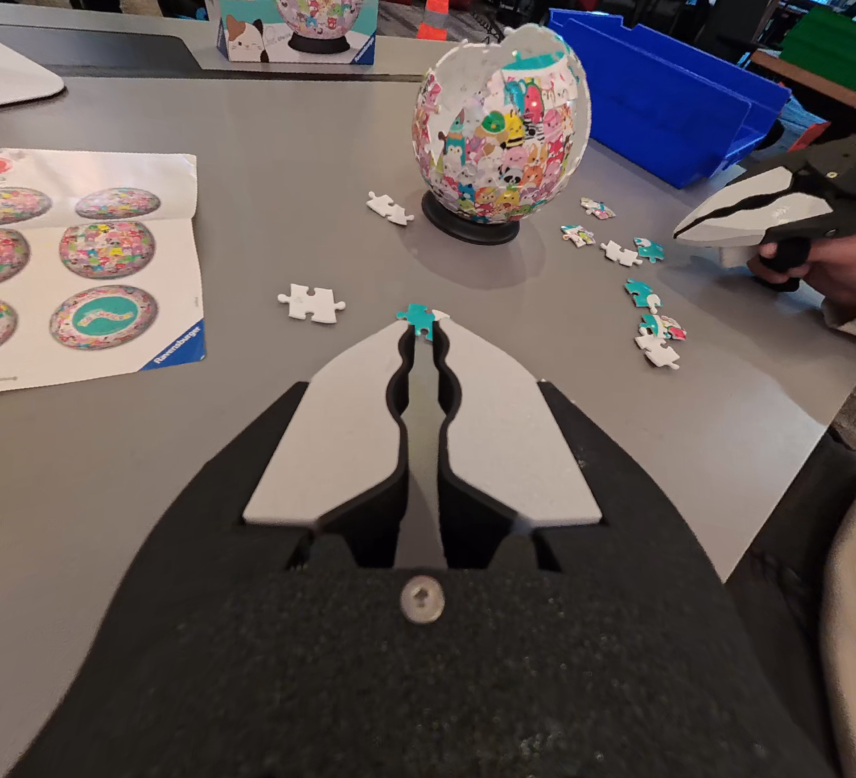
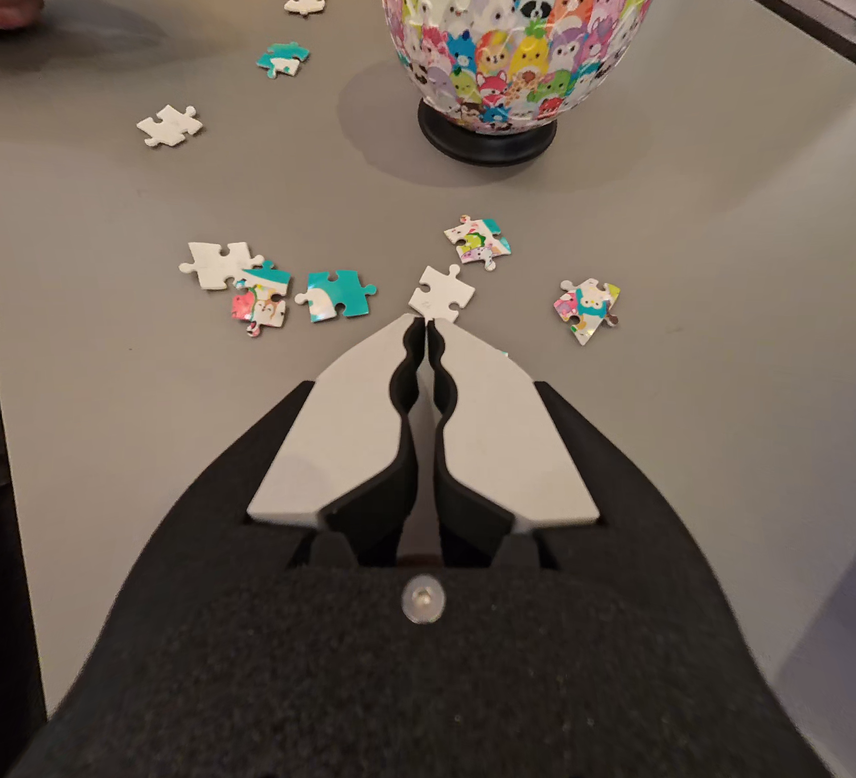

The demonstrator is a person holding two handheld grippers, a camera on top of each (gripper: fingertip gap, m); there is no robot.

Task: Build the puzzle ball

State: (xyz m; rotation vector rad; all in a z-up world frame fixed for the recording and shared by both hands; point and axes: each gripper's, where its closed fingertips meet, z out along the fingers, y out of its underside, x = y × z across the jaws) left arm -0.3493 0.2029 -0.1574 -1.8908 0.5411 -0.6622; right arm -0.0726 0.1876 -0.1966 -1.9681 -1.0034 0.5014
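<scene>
Leftmost, an instruction sheet (image 1: 99, 265) lies flat on the grey table (image 1: 278, 144); next, the left gripper (image 1: 422, 326) is clamped on a teal puzzle piece (image 1: 418, 318), well short of the puzzle ball (image 1: 500, 126), which sits on its black stand (image 1: 470, 223) with the top unfinished. Further right, the right gripper (image 2: 425, 324) is pressed together, empty, just touching a white piece (image 2: 442, 293). Likely risks: the thin teal piece twisting in so narrow a pinch, or a hard push tipping the hollow ball
</scene>
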